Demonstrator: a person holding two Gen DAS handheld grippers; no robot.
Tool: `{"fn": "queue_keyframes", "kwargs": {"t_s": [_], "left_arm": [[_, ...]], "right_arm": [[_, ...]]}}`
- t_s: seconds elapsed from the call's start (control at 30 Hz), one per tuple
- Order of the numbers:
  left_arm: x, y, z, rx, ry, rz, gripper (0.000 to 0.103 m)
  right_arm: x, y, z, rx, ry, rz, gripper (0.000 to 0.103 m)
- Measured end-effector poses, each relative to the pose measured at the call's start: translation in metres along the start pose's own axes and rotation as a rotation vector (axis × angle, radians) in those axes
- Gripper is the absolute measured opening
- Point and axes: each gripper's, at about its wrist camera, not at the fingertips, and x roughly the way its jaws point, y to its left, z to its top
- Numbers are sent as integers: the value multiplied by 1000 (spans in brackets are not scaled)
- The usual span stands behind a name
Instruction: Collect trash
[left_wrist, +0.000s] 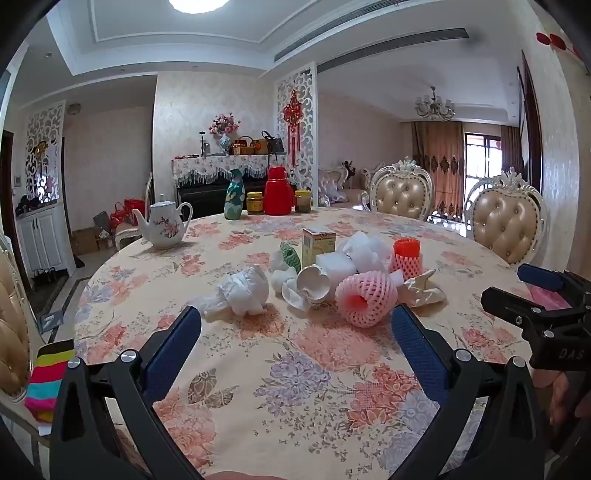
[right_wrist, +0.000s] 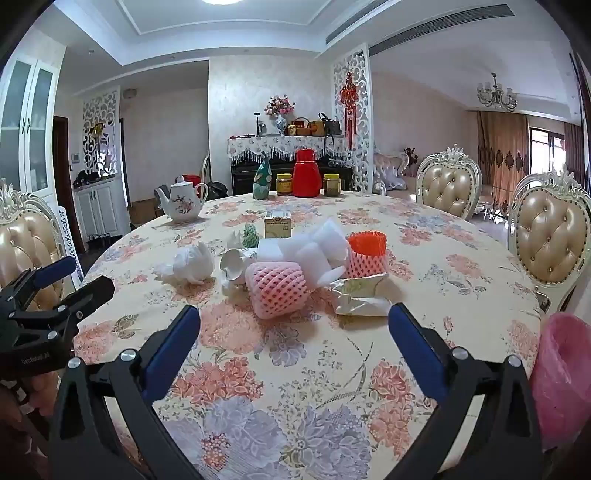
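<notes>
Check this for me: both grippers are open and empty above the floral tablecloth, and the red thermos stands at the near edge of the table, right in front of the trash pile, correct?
Not quite. The red thermos stands at the far edge of the table, behind the trash pile, as the right wrist view shows. The rest holds: left gripper and right gripper are open and empty above the floral tablecloth.

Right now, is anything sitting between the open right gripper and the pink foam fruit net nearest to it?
Nothing visible. The right gripper is open and empty, and only bare floral tablecloth lies between it and the pink foam net. The crumpled cream wrapper sits to the net's right, off that line.
</notes>
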Motion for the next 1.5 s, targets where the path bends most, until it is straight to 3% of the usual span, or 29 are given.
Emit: {"fn": "queue_keyframes", "kwargs": {"t_s": [1.5], "left_arm": [[-2, -2, 2, 4, -6, -17, 96]], "right_arm": [[1, -6, 0, 47, 10, 21, 99]]}}
